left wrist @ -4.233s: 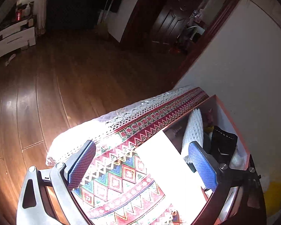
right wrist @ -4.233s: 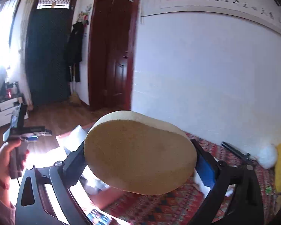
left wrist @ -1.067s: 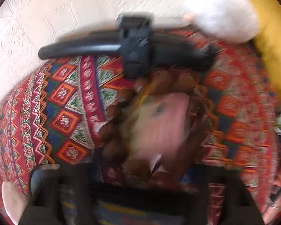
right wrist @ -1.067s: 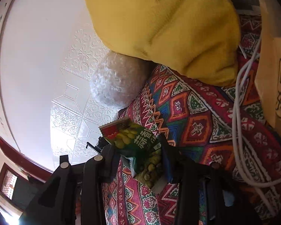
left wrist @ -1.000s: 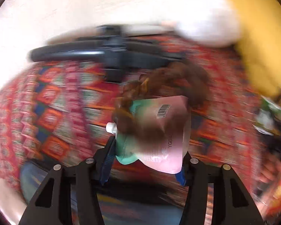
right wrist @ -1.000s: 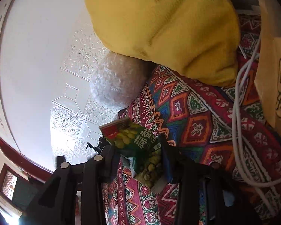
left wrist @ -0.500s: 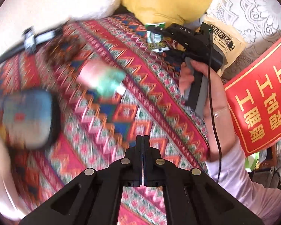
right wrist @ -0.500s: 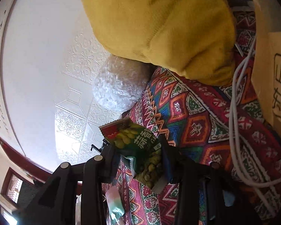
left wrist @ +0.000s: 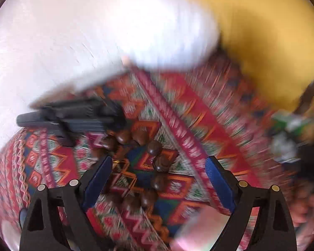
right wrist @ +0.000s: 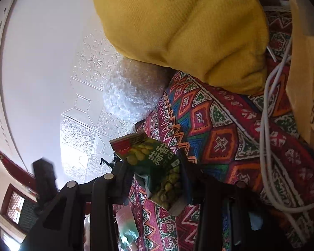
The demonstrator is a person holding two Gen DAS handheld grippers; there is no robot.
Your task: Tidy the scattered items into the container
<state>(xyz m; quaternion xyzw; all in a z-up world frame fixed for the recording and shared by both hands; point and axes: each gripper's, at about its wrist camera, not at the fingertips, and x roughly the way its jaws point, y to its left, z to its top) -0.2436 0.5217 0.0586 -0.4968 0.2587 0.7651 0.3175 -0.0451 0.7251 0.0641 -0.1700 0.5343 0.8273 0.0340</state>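
The left gripper (left wrist: 158,168) has just been opening – its jaws stand wide over a string of brown beads (left wrist: 155,163), pads clear of it. The right gripper (right wrist: 155,179) clamps a green snack packet (right wrist: 155,165). A pink pouch (right wrist: 125,223), perhaps blurred, lies on the patterned cloth (right wrist: 219,129).

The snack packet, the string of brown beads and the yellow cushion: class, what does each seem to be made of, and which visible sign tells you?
Snack packet: probably glossy printed plastic film, with a crimped, ridged top edge.
String of brown beads: likely polished wood, dark brown with small highlights; blur leaves it open.
Yellow cushion: soft matte fabric, with a fine woven or knitted texture and deep folds.
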